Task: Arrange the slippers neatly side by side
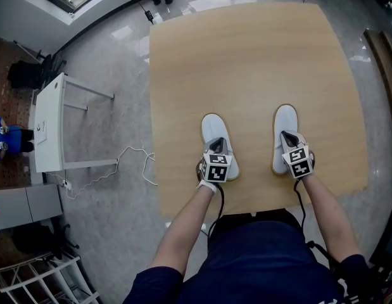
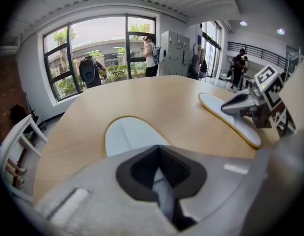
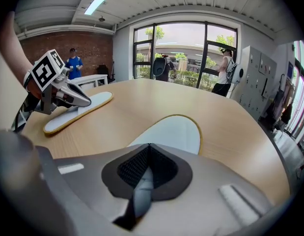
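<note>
The left gripper (image 1: pixel 216 146) clamps the heel of the left slipper (image 1: pixel 214 127) and the right gripper (image 1: pixel 289 137) that of the right slipper (image 1: pixel 285 119), the 2 parallel but well apart on the table (image 1: pixel 246 56), so closing that gap, toes level, likely comes next.

Two slippers (image 1: pixel 214 130) (image 1: pixel 285 120), two tools (image 1: pixel 217 146) (image 1: pixel 290 137), one wooden table (image 1: pixel 246 56)

The table (image 1: pixel 246 56) looks like pale wood, smooth and matt; the left slipper (image 1: pixel 214 132) and right slipper (image 1: pixel 285 122) are soft, pale, matt cloth with a yellowish rim; the floor (image 1: pixel 113 62) is glossy polished stone; the left gripper (image 1: pixel 217 145) and right gripper (image 1: pixel 289 137) are matt grey plastic with black, finely textured pads (image 3: pixel 132 168).
</note>
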`<action>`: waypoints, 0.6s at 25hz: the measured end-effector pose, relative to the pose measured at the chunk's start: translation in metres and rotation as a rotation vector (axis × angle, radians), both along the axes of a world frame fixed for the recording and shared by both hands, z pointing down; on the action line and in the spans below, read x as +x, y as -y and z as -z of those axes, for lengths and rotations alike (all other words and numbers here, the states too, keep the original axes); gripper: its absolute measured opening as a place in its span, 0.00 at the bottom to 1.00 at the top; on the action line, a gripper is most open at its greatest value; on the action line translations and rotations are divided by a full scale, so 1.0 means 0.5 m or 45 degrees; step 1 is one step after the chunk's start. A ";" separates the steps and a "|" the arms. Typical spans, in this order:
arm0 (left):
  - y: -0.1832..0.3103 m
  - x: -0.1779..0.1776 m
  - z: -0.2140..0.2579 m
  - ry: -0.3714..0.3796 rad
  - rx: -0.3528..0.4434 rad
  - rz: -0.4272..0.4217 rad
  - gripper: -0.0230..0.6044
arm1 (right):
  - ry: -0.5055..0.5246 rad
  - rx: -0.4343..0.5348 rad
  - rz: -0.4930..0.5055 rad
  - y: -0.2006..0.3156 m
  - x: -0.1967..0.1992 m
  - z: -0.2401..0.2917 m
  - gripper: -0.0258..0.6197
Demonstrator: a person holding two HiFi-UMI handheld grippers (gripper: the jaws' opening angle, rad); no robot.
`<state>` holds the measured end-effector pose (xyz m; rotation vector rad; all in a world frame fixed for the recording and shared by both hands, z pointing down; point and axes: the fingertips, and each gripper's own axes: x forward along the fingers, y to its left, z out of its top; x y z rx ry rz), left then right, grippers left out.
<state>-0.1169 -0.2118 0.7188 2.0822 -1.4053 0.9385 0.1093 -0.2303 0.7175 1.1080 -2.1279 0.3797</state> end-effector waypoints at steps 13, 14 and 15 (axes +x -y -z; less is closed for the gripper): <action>-0.089 0.045 0.000 -0.046 0.000 -0.041 0.04 | -0.006 -0.001 0.085 -0.059 -0.045 0.008 0.05; -0.094 0.048 0.000 -0.051 -0.008 -0.038 0.04 | -0.004 -0.005 0.091 -0.065 -0.048 0.008 0.05; -0.099 0.052 -0.001 -0.056 -0.016 -0.036 0.04 | -0.003 -0.008 0.098 -0.070 -0.051 0.008 0.06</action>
